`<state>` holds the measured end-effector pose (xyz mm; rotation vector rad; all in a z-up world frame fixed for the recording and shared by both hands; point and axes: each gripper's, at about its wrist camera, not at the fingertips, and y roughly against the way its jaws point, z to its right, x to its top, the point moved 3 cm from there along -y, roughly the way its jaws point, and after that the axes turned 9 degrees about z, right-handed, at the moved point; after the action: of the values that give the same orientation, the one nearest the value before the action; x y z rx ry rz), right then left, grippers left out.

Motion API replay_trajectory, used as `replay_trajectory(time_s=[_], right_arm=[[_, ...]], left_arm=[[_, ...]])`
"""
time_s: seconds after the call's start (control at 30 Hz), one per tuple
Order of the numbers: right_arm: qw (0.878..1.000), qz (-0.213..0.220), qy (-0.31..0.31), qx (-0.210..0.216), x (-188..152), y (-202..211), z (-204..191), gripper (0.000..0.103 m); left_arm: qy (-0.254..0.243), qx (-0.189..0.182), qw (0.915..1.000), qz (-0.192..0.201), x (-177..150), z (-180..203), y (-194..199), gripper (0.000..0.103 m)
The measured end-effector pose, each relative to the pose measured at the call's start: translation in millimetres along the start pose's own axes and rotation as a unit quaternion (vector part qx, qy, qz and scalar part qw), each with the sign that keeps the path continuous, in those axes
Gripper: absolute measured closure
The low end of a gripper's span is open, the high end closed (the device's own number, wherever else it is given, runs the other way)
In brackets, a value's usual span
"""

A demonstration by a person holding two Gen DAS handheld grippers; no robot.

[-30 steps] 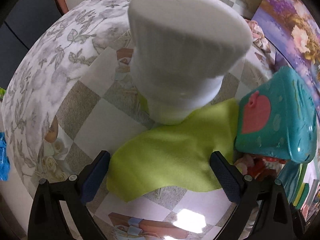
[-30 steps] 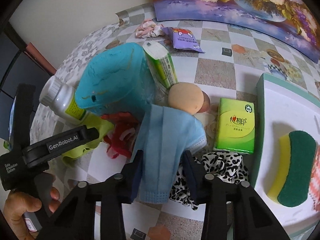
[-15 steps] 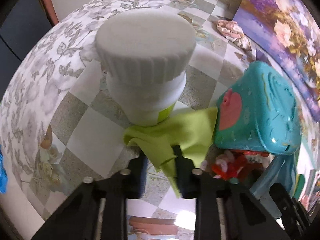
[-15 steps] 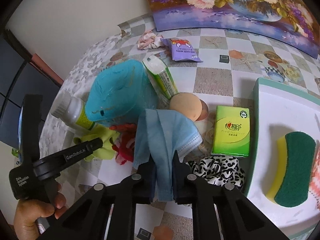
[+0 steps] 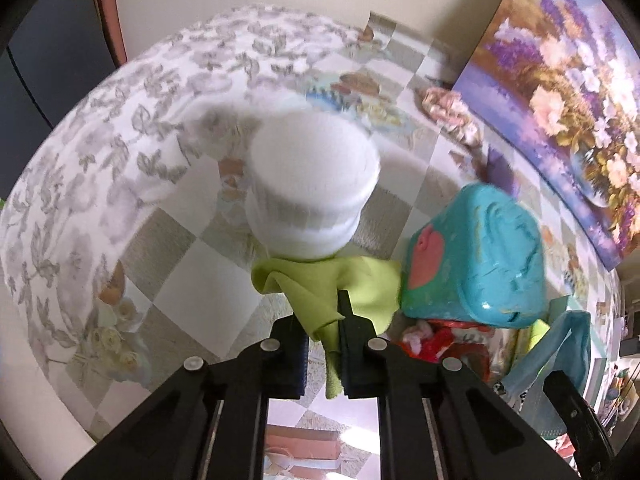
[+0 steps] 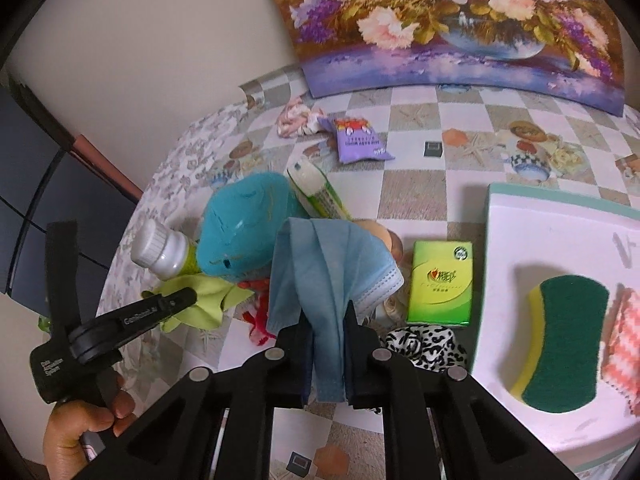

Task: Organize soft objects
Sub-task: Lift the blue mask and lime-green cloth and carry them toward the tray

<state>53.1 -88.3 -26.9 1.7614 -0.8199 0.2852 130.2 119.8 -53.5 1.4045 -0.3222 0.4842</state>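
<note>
My left gripper is shut on a lime green cloth and lifts it beside a white-capped bottle; the cloth and left gripper also show in the right wrist view. My right gripper is shut on a blue face mask held above the pile. A white tray at the right holds a green-yellow sponge and a pink striped cloth. A leopard-print scrunchie and a red cloth lie on the table.
A teal plastic box stands right of the bottle. A green tissue pack, a green tube, a purple snack packet, a pink scrunchie and a flower painting lie further back.
My left gripper closed on the green cloth and raised it. My right gripper closed on the blue mask and lifted it up off the pile.
</note>
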Motion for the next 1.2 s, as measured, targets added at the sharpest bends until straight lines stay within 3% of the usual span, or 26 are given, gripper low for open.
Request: replay_trajectory(time_s=[0.33, 0.67, 1.0, 1.2], right_arm=[[0.999, 0.044, -0.015, 0.020, 16, 36, 2, 0.091], [0.995, 0.090, -0.031, 0.018, 32, 74, 16, 0.091], [0.992, 0.108, -0.069, -0.020, 38, 94, 62, 0.091], [0.986, 0.125, -0.098, -0.054, 42, 113, 99, 0.091]], left_arm=[[-0.007, -0.013, 0.9965, 0.082, 19, 9, 54, 0.091], [-0.016, -0.032, 0.9861, 0.162, 26, 30, 110, 0.091], [-0.065, -0.076, 0.9814, 0.164, 2, 98, 122, 0.091], [-0.114, -0.110, 0.9741, 0.161, -23, 152, 129, 0.091]])
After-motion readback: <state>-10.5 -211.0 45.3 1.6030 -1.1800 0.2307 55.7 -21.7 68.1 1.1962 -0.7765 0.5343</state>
